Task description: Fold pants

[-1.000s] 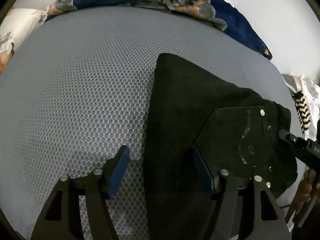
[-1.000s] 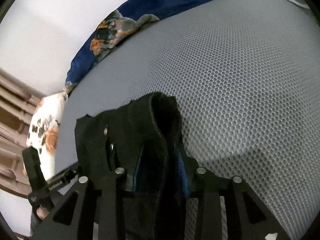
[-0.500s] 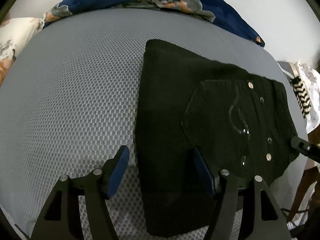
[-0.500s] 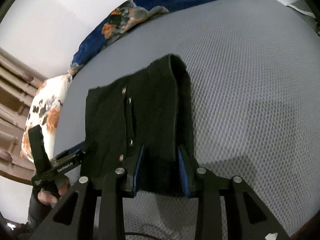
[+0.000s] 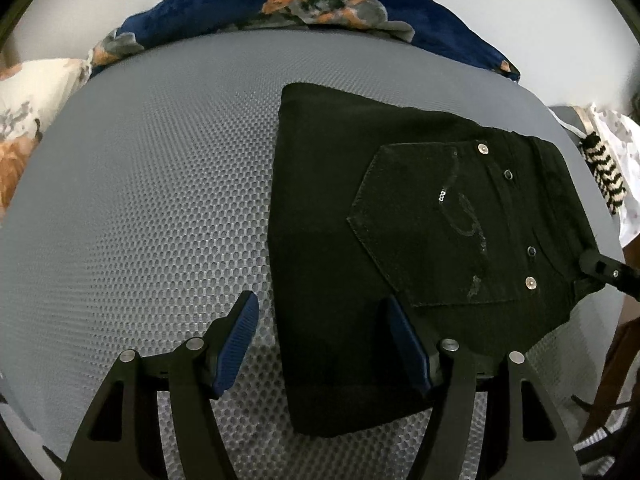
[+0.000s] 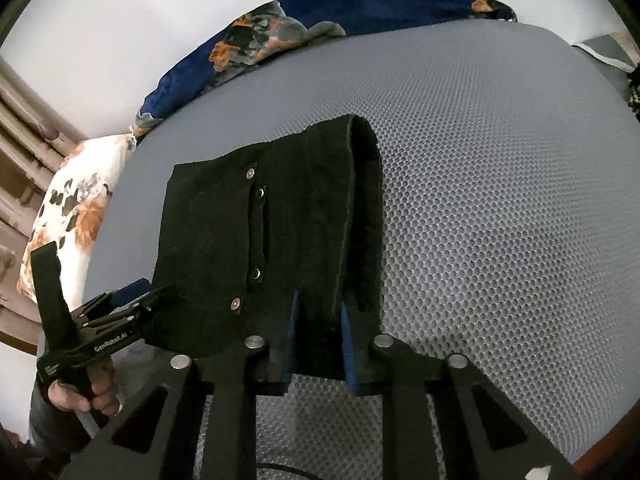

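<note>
Black pants (image 5: 400,208) lie folded flat on the grey mesh mattress (image 5: 160,200), back pocket and rivets facing up. My left gripper (image 5: 320,298) hangs open over the pants' left edge, one pad above the mattress, the other above the cloth, gripping nothing. In the right wrist view the same pants (image 6: 240,248) reach in between my right gripper's (image 6: 319,314) blue pads, whose jaws are closing on the waistband edge. The right gripper (image 5: 596,264) shows in the left wrist view at the pants' right edge. A hand (image 6: 76,396) holds the left gripper (image 6: 132,296).
A dark blue floral blanket (image 5: 320,4) is bunched along the far side of the mattress against a white wall. A white floral pillow (image 6: 68,216) lies at one end. A black-and-white striped cloth (image 5: 604,176) hangs off the right edge. Wooden furniture (image 6: 24,120) stands beyond the pillow.
The raised fold that the right gripper held has come down flat. Both grippers have drawn back and up from the pants. The right gripper's pads have narrowed on the cloth.
</note>
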The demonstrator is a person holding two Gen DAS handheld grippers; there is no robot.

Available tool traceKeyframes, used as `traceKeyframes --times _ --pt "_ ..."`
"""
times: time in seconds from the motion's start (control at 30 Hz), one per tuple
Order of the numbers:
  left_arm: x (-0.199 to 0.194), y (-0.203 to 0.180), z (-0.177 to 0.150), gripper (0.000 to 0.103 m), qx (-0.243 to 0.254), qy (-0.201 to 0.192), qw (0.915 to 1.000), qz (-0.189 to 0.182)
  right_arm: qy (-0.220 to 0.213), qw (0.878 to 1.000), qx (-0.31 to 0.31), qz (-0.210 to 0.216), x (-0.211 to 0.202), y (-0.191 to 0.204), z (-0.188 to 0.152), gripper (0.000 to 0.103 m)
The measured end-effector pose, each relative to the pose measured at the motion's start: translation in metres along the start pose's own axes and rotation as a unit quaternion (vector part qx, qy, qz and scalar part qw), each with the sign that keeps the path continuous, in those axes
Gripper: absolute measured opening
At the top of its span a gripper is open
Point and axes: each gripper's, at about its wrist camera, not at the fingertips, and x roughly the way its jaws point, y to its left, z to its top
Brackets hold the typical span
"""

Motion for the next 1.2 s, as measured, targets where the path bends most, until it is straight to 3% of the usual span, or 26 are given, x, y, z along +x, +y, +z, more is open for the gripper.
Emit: traceKeyframes --times 0.27,0.47,0.97,1.2 --pt "-0.020 -0.015 -0.002 0.067 0.044 -0.024 0.9987 0.009 0.002 1.000 0.006 -0.001 -0.007 0.000 -0.005 0.010" --pt "-0.006 -0.027 -0.007 0.067 0.073 -0.006 0.9971 0.023 0.016 1.000 0.012 -0.006 0.003 -0.007 -0.010 0.010" --pt "0.000 -0.028 -0.004 0.071 0.070 -0.006 0.9969 0.034 0.032 0.999 0.016 -0.008 0.017 -0.013 -0.012 0.012" --pt "-0.007 -0.027 0.000 0.071 0.073 -0.020 0.9961 0.046 0.010 0.999 0.048 0.008 0.013 -0.024 -0.012 0.027"
